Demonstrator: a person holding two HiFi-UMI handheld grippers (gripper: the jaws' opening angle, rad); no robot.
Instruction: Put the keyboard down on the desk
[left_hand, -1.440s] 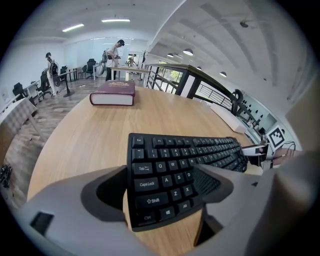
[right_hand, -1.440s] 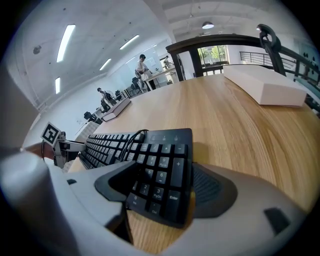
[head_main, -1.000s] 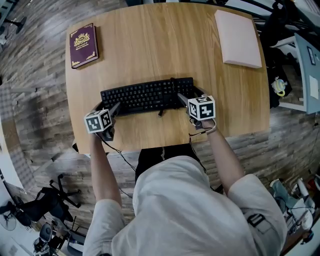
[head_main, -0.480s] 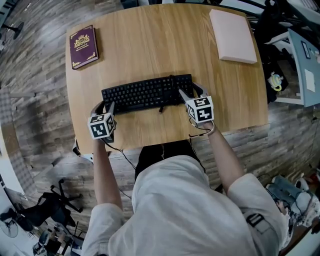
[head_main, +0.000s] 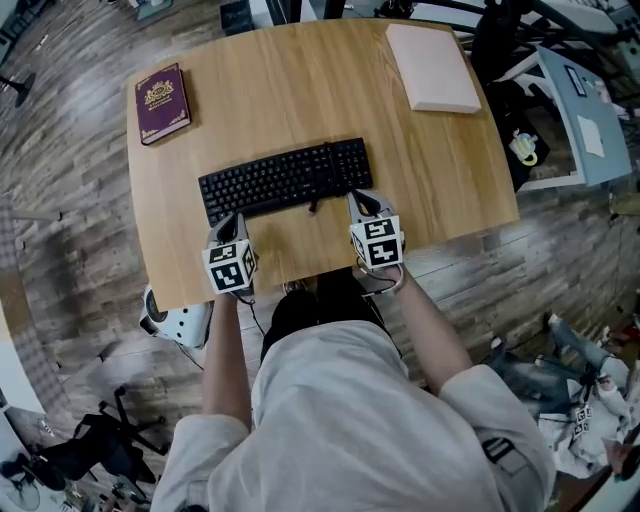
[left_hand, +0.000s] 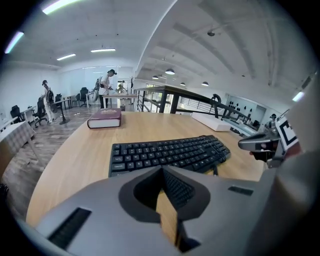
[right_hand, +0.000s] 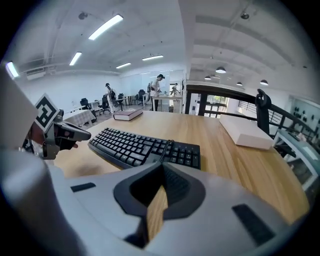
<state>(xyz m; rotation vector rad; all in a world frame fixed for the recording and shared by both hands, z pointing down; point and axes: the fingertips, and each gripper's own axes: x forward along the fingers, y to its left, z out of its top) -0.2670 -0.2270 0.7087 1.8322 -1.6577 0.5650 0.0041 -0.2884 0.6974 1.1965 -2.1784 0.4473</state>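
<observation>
Keyboard (head_main: 285, 180) lies flat mid-bench (head_main: 300, 90), long edge toward the person. Left claw (head_main: 228, 222) and right claw (head_main: 358, 203) sit just off its near corners, not touching it; both have just been closing and are clenched, nothing between the jaws. Maroon book (head_main: 162, 103) far left, pink pad (head_main: 432, 67) far right.

Matt black plastic keyboard (head_main: 285, 179) on smooth wood-grain desk (head_main: 440, 170)

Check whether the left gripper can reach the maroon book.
Probably yes: the keyboard only partly lies between the left gripper and the maroon book, and bare desk beside it leaves a way round.
</observation>
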